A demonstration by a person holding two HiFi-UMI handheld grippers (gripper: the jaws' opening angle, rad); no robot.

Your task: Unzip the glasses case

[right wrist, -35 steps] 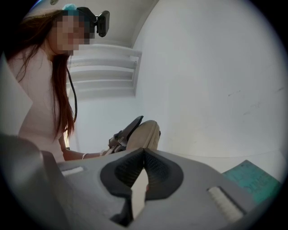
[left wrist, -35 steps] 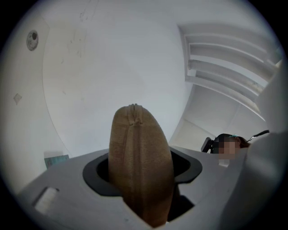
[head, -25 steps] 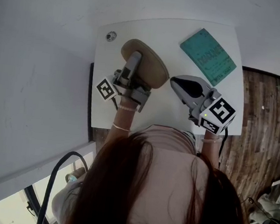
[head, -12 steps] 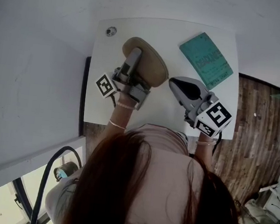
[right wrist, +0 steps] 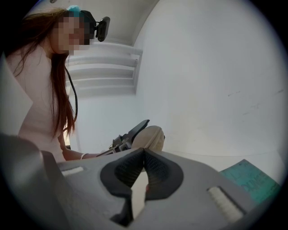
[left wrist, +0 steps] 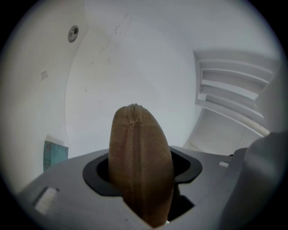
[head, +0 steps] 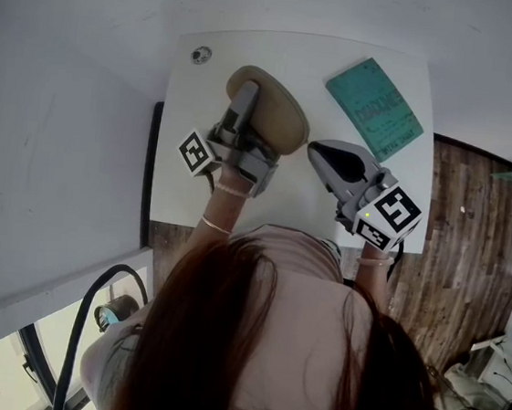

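Note:
A tan oval glasses case (head: 275, 119) is on the white table (head: 177, 172), with my left gripper (head: 245, 97) shut across it. In the left gripper view the case (left wrist: 140, 161) stands on edge between the jaws, its zipper seam facing the camera. My right gripper (head: 314, 150) is just right of the case with its tip close to the case's near right edge; whether it touches I cannot tell. Its fingertips (right wrist: 144, 151) meet with nothing between them. From the right gripper view the case (right wrist: 152, 136) shows straight beyond the tips.
A teal booklet (head: 374, 108) lies at the table's back right, also visible as a teal booklet (right wrist: 249, 179) past the right jaw. A small round disc (head: 200, 54) sits at the back left corner. Wooden floor (head: 473, 233) lies right of the table; a white wall is behind.
The head view has shifted slightly. Both grippers keep nearly the same places relative to the case; the left stays clamped on it.

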